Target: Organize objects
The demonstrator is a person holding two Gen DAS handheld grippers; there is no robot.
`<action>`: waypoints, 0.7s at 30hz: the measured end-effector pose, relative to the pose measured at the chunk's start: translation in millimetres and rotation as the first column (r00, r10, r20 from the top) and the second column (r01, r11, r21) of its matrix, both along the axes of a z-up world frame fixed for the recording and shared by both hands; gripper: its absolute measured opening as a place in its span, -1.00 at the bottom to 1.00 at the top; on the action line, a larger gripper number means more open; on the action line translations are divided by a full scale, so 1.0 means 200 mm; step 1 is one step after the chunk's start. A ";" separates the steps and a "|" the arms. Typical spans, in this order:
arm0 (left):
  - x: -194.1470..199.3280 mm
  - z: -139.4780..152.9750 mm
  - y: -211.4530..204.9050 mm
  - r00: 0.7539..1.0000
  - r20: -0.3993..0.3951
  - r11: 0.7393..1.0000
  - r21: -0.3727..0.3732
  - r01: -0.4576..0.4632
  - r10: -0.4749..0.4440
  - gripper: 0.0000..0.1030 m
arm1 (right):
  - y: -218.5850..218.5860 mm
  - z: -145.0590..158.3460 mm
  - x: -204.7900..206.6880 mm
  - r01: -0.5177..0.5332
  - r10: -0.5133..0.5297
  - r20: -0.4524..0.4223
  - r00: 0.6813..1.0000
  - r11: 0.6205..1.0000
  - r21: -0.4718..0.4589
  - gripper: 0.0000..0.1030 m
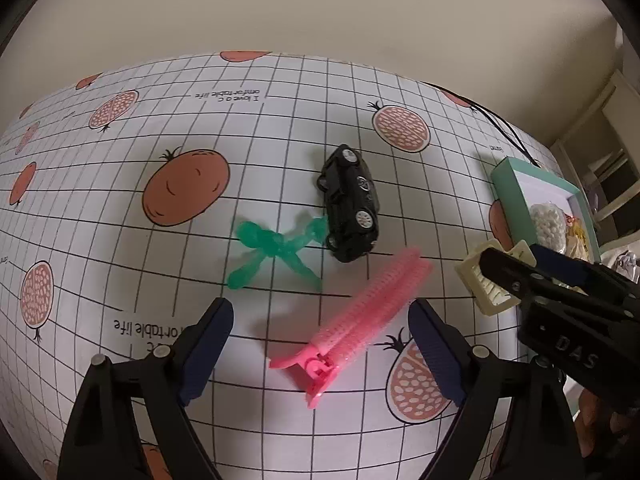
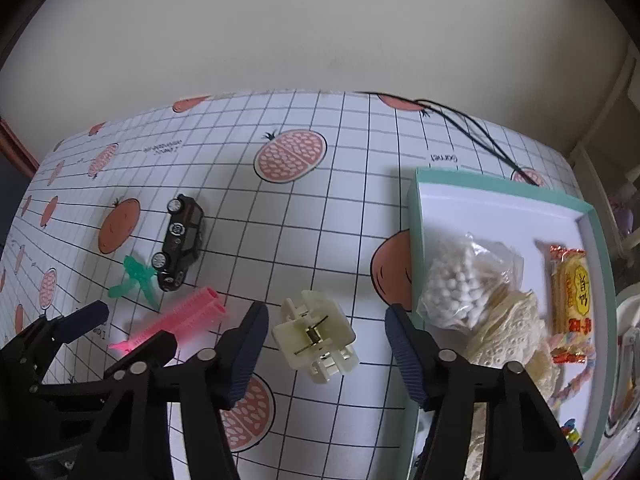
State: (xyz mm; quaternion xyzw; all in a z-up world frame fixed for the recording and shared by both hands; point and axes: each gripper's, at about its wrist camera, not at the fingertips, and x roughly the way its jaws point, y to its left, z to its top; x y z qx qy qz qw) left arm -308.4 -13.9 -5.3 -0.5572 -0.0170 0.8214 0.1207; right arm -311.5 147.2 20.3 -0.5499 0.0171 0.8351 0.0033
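Note:
A pink hair clip (image 1: 352, 320) lies on the checked tablecloth between the fingers of my left gripper (image 1: 320, 344), which is open and not touching it. Beyond it sit a green plastic toy (image 1: 276, 248) and a black toy car (image 1: 350, 204). A cream claw clip (image 2: 316, 334) lies between the spread fingers of my right gripper (image 2: 326, 350), also open. In the left wrist view the right gripper (image 1: 510, 254) hovers over the cream clip (image 1: 488, 284). In the right wrist view the left gripper (image 2: 124, 326) straddles the pink clip (image 2: 180, 316).
A teal-rimmed box (image 2: 416, 216) at the right holds a bag of white beads (image 2: 456, 284), cream lace (image 2: 508, 328) and a yellow snack pack (image 2: 570, 292). A black cord (image 2: 480, 140) crosses the table's far right corner. A plain wall stands behind the table.

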 end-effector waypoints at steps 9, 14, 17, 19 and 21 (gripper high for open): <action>0.00 -0.03 0.05 0.999 0.015 0.999 -0.015 0.038 -0.038 0.42 | -0.01 -0.07 -0.01 -0.001 0.002 0.044 0.999 1.000 -0.013 -0.13; 0.00 -0.04 0.08 0.998 0.014 0.998 -0.036 0.054 -0.053 0.34 | -0.03 -0.10 -0.02 -0.001 0.002 0.061 0.998 1.000 -0.010 -0.18; 0.00 -0.04 0.09 0.998 0.010 0.997 -0.050 0.060 -0.059 0.31 | -0.05 -0.11 -0.02 -0.006 0.006 0.062 0.998 1.000 0.005 -0.22; 0.00 -0.04 0.09 0.998 0.008 0.996 -0.059 0.062 -0.062 0.30 | -0.06 -0.11 -0.02 -0.010 0.009 0.063 0.998 1.000 0.014 -0.23; 0.00 -0.04 0.09 0.998 0.005 0.995 -0.072 0.067 -0.067 0.28 | -0.07 -0.11 -0.02 -0.013 0.011 0.062 0.998 1.000 0.021 -0.23</action>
